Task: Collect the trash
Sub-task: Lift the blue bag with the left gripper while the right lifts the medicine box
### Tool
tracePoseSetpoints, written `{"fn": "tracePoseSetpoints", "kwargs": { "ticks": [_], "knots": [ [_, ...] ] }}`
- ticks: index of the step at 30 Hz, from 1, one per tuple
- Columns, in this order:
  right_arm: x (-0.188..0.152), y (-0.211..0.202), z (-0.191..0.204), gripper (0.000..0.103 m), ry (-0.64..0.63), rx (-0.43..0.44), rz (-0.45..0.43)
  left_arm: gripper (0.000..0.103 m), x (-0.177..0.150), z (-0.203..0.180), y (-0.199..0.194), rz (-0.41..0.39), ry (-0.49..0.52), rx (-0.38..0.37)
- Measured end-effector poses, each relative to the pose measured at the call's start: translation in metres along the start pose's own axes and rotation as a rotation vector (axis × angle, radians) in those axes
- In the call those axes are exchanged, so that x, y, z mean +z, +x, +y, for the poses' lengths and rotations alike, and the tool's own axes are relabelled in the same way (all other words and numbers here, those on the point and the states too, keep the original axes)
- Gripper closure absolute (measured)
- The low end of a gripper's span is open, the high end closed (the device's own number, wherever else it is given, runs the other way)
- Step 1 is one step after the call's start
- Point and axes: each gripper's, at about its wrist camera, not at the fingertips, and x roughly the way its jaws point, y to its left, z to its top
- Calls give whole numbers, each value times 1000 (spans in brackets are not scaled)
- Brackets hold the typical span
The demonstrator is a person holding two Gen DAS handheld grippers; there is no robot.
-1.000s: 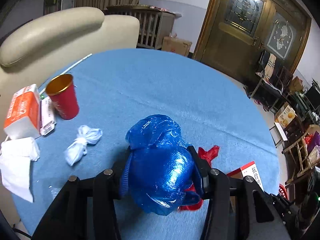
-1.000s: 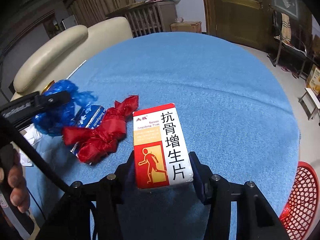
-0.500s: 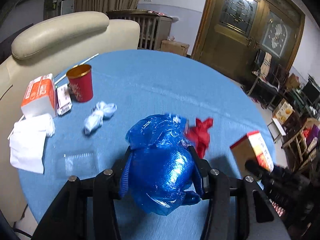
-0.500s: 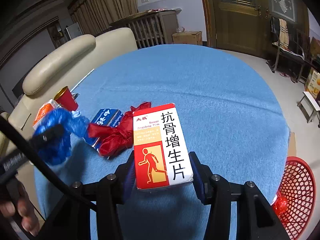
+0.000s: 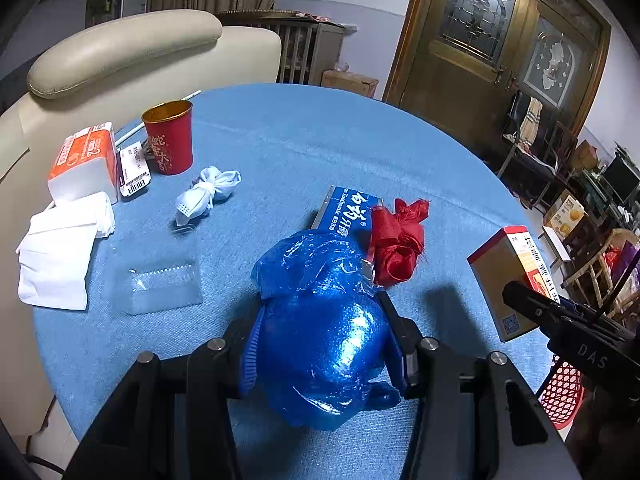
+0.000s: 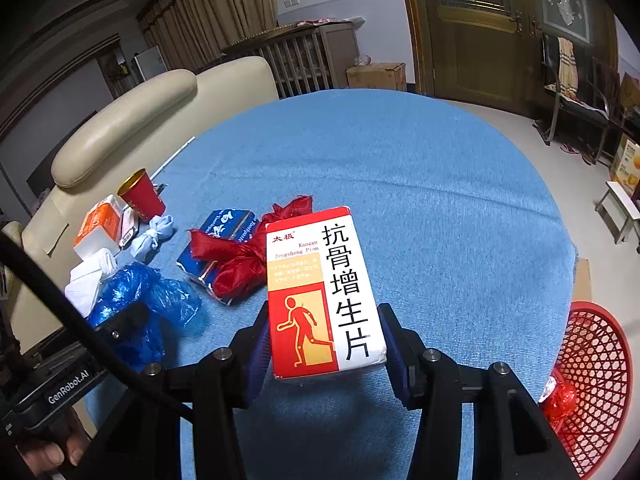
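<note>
My left gripper (image 5: 322,344) is shut on a crumpled blue plastic bag (image 5: 320,320), held above the blue table. The same blue plastic bag (image 6: 132,300) shows at the left of the right wrist view. My right gripper (image 6: 324,344) is shut on a red and white medicine box (image 6: 320,292) with black characters; that medicine box (image 5: 508,276) appears at the right of the left wrist view. On the table lie a red crumpled bag (image 5: 396,248), a blue toothpaste box (image 5: 344,210), a knotted white bag (image 5: 206,194) and a clear plastic blister (image 5: 160,286).
A red cup (image 5: 168,136), an orange and white tissue pack (image 5: 82,160), a barcode label (image 5: 134,170) and white tissues (image 5: 60,252) sit at the table's left. A red mesh basket (image 6: 592,380) stands on the floor at the right. A cream sofa (image 5: 120,48) backs the table.
Both grippers have drawn back from the table with their loads. More of the table shows now, with the toothpaste box and red bag uncovered in the left wrist view.
</note>
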Motion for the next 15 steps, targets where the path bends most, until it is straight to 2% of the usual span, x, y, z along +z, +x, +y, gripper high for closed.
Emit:
{"fn": "tracePoseSetpoints", "kwargs": {
  "ticks": [15],
  "knots": [
    [0,-12,3,51,2,16,-22,50,1,0,-11,-28,0,3]
  ]
}}
